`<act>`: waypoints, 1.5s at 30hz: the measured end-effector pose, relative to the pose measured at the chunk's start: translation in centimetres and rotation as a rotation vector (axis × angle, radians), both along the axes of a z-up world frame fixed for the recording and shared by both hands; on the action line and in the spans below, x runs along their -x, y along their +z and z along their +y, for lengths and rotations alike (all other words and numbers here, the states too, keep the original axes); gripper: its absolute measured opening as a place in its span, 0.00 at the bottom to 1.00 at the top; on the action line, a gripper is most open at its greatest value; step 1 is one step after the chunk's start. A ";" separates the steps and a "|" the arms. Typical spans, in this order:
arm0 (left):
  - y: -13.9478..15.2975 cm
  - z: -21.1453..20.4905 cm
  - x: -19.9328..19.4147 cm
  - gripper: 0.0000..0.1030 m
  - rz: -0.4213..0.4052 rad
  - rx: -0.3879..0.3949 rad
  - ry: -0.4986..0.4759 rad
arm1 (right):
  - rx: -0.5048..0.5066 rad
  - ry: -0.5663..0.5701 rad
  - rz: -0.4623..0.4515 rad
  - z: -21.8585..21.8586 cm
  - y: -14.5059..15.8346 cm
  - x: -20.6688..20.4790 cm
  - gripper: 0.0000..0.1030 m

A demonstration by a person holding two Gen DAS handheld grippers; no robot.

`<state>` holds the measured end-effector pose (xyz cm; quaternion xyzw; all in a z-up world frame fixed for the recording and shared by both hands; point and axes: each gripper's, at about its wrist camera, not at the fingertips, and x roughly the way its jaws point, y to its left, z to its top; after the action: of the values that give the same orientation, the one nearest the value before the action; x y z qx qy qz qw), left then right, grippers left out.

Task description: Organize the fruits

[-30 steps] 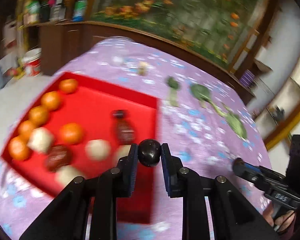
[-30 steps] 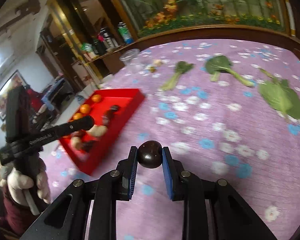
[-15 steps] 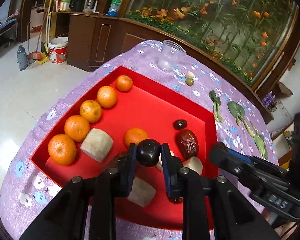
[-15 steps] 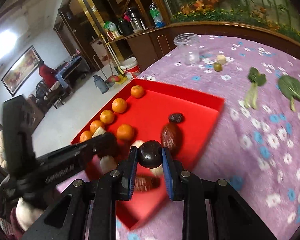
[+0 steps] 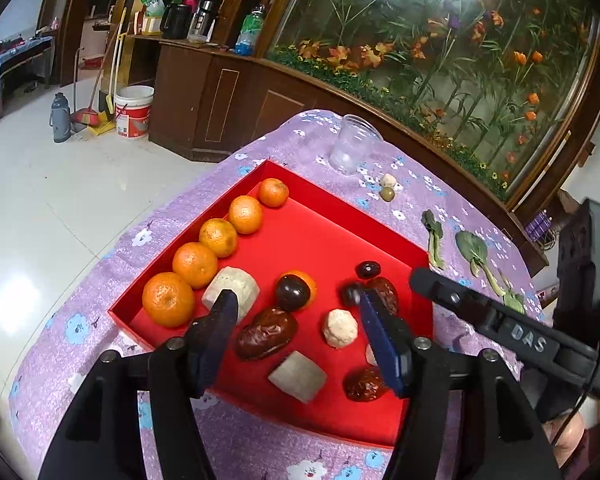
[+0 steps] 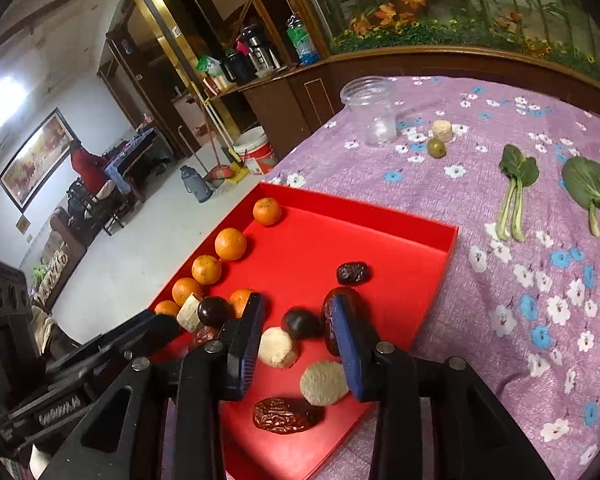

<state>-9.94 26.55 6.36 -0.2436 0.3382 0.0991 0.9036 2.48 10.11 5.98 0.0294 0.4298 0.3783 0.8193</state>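
Lettering "DAS" on right tool [image 5: 512,332]; both tools spread, left tool [image 5: 296,332] w/ nothing, over red tray [image 5: 340,236].

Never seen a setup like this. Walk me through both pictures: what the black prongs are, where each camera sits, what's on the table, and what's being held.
No robot here: a person holds a two-finger gripper in each hand, and a fisheye camera on each looks out along its fingers. The black prongs at the bottom of each picture are those fingers.

One picture is from the left gripper; the right one's body shows at that picture's right edge. The other is from the right gripper.

On the purple flowered cloth sits a red tray with a row of oranges, dark plums, brown dates and pale chunks. Outside the tray are a clear jar, a small green fruit and leafy greens.

Both grippers are open and hold nothing; each hangs above the tray.
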 end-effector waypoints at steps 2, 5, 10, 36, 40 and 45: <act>0.7 -0.6 0.6 0.61 -0.004 -0.047 0.012 | 0.003 -0.003 -0.011 0.2 0.3 0.0 0.39; 1.9 -1.6 1.7 0.70 -0.026 -0.151 0.040 | 0.023 -0.008 -0.054 -0.2 0.9 1.0 0.49; 4.0 -5.0 3.7 0.95 -0.077 -0.390 0.138 | 0.006 -0.074 -0.081 -3.6 1.3 3.9 0.55; 5.1 -13.3 4.8 1.00 -0.014 -0.458 0.085 | 0.092 -0.251 -0.266 -11.9 0.9 13.2 0.81; 4.9 -13.4 4.7 1.00 -0.004 -0.457 0.073 | 0.102 -0.249 -0.277 -11.8 0.9 13.5 0.83; 4.7 -13.2 4.8 1.00 -0.001 -0.449 0.070 | 0.119 -0.238 -0.287 -11.2 1.0 13.9 0.83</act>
<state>-14.71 13.32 11.09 -0.0480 0.2986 0.2033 0.9313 -11.39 -1.04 6.98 -0.0230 0.3235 0.2531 0.9115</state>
